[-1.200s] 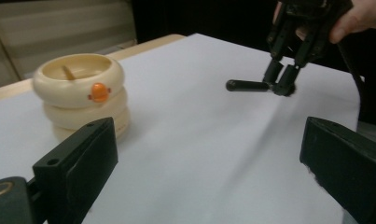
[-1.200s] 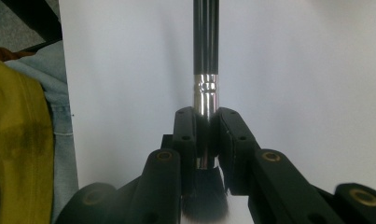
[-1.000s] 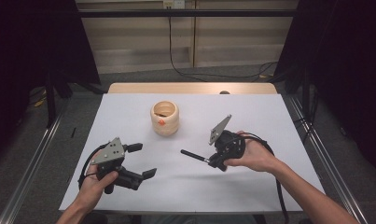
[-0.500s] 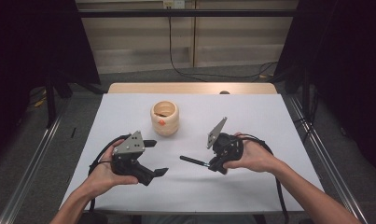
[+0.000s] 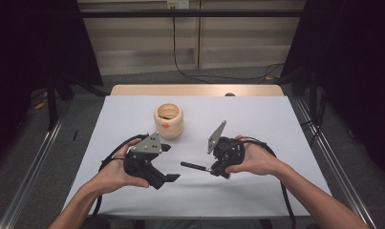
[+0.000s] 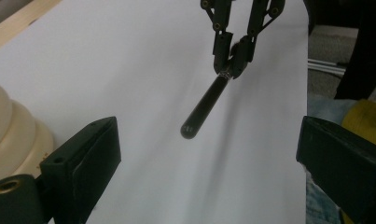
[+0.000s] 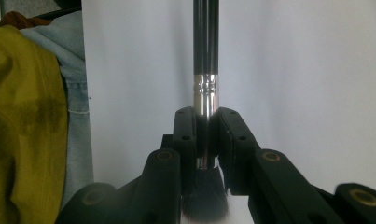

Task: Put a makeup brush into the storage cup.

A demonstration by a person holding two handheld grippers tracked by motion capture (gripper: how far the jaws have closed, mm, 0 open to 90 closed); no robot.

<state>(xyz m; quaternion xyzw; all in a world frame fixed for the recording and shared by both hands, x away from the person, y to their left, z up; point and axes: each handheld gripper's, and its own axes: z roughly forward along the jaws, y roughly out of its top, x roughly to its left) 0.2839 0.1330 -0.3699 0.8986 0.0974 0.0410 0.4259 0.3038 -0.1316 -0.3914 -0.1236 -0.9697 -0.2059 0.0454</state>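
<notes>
On the left of the high view, the person's left hand holds the left tongs low over the white table, pointing toward the middle. Their two black jaws stand wide apart with nothing between them: one juts out near the grey three-cornered plate, the other lies lower, close to the table's sheet. In the left gripper view the same jaws rise at the two lower corners, far from each other, with bare white sheet in the gap.

Just behind the left tongs, a little toward the middle, stands a cream-coloured ribbed pot, upright, with a small orange mark on its front and an open top. It is near the tongs but not touching them. Its rounded side shows at the left edge of the left gripper view.

Between the two hands lies the brush, held level above the table. Its dark handle points toward the left tongs, with its free end short of them and clear of both jaws. In the left gripper view the handle slants down from the far tongs, rounded end foremost.

On the right, the right hand holds the right tongs, closed on the brush. The right gripper view shows the pads pressed on the shiny metal collar, the black handle running straight ahead and the dark bristles bunched below the jaws. At that view's left edge, yellow and blue cloth shows beside the table.
</notes>
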